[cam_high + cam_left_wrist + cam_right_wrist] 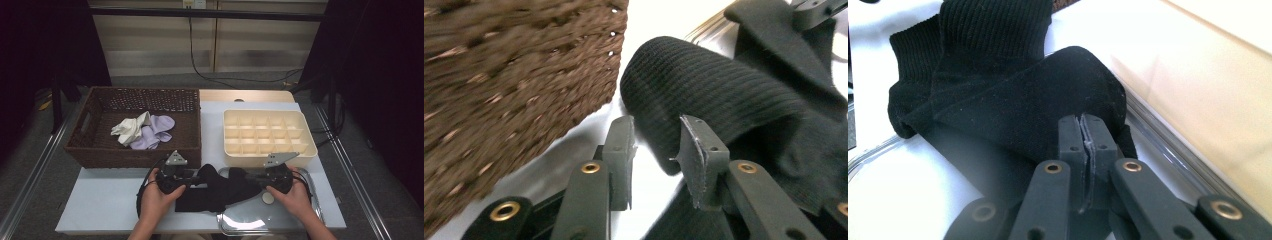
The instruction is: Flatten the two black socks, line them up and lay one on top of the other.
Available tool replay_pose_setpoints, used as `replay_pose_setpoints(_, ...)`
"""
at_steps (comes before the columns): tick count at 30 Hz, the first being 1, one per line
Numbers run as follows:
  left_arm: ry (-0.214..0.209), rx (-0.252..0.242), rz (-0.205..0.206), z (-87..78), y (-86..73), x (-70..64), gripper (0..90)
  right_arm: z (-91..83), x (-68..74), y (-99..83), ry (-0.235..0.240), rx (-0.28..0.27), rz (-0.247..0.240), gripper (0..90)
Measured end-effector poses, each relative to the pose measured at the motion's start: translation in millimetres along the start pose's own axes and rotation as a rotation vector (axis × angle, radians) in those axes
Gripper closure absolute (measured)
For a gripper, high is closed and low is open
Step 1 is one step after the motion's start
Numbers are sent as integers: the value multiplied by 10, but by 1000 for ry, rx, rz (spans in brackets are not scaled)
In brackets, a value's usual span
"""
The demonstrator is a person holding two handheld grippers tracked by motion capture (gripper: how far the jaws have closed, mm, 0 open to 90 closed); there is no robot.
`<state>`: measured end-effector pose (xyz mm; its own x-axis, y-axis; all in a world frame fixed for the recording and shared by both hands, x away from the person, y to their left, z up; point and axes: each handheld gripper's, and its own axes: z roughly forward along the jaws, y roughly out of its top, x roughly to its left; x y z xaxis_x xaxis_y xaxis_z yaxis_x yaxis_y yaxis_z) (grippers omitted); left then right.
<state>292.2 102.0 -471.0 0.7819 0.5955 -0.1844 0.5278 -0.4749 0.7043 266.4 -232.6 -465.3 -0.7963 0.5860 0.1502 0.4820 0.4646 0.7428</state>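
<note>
A black sock (pixel 220 189) lies at the front of the table, between the two grippers. Its long way runs from left to right, partly on the white table top (pixel 110 200) and partly on the shiny metal tray (pixel 280 215). The ribbed cuff end (pixel 704 95) points to the left gripper (pixel 655 150). That gripper's jaws stand apart, and the rolled cuff sits just in front of the gap, touching one jaw but not pinched. So the cuff is right ahead of the left gripper, and it seems a short push forward would bring it in between. The right gripper (pixel 1083 135) has its jaws pressed tight together on the other end of the sock, next to the cream box. It looks like this one holds the sock in place while the left one goes for the cuff.

There are two grippers and two hands. There is one black sock here. There is one brown basket (pixel 190 145) with a white sock (pixel 131 128) and a purple sock (pixel 155 131) inside. There is one cream box (pixel 310 145) with many little empty cells, and one tray.
</note>
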Motion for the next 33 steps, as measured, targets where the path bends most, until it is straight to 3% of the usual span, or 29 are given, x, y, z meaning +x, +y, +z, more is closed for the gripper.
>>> replay_pose_setpoints(3,-6,16,13,116,16,-24,659,0,-4,-8,0,0,3,881)
replay_pose_setpoints(5,-3,30,51,146,30,-49,662,1,0,-13,-2,-3,3,880)
replay_pose_setpoints(6,-5,40,50,147,44,-62,670,1,4,-17,-2,-4,5,880)
replay_pose_setpoints(7,-24,44,58,156,47,-66,706,-2,10,-19,-8,2,6,880)
replay_pose_setpoints(11,-32,54,76,161,53,-99,823,5,22,-28,-12,-4,4,880)
replay_pose_setpoints(15,-33,61,74,129,62,-112,862,6,35,-26,-14,-8,5,881)
replay_pose_setpoints(22,-52,12,28,-208,95,-96,867,-62,5,-27,-18,-44,11,881)
replay_pose_setpoints(25,-61,12,-9,-370,34,-98,867,-85,5,-35,-15,-44,7,881)
replay_pose_setpoints(27,-70,24,-20,-386,-28,-109,867,-84,10,-42,-13,-46,1,881)
replay_pose_setpoints(32,-26,135,38,-288,-185,-140,855,-53,17,-70,-9,-37,-1,880)
replay_pose_setpoints(33,-26,129,37,-282,-202,-138,848,-47,23,-77,-10,-35,-2,881)
